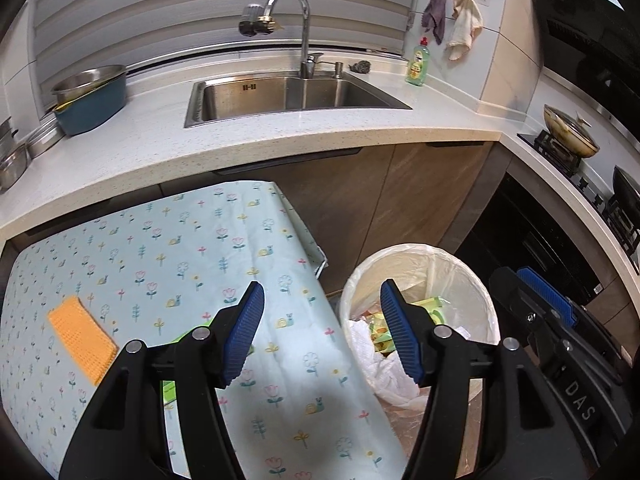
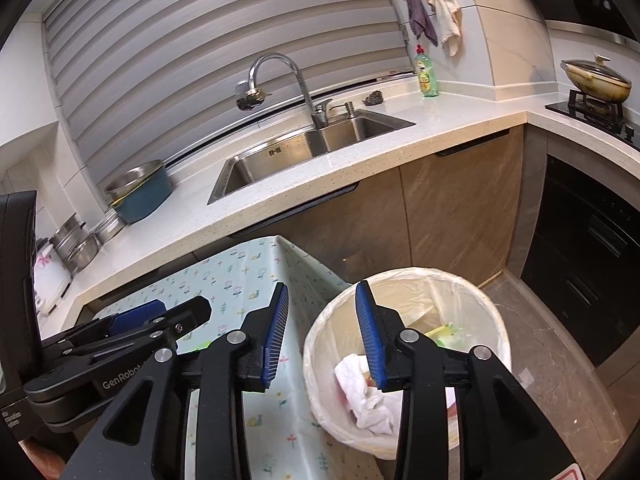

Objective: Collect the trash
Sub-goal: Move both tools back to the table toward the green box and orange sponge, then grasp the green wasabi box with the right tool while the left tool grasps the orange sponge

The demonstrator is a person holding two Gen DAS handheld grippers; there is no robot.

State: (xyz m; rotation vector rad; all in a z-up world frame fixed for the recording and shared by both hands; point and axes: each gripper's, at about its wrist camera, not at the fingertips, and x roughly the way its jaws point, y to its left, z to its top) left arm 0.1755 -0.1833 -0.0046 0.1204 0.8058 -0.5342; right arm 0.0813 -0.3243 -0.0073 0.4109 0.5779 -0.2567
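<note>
A round bin point(image 1: 460, 268) point(image 2: 420, 276) with a pale liner stands on the floor beside a table with a flowered cloth point(image 1: 180, 248). Inside it lie a crumpled white paper towel point(image 1: 380, 364) point(image 2: 364, 392) and green and yellow wrappers point(image 1: 430, 304) point(image 2: 440, 330). My left gripper point(image 1: 321, 296) is open and holds nothing, straddling the table's edge and the bin's rim. My right gripper point(image 2: 323, 292) is open and holds nothing, above the bin's near-left rim. A green wrapper point(image 1: 176, 384) lies on the table, partly hidden under my left finger. An orange cloth point(image 1: 82, 338) lies further left.
A white counter point(image 1: 280, 140) with a steel sink point(image 1: 288, 96) and tap runs behind the table. On it stand a blue basin point(image 1: 92, 108) and a green soap bottle point(image 1: 418, 62). A stove with a pan point(image 1: 572, 132) sits to the right. Brown cabinets point(image 2: 460, 208) back the bin.
</note>
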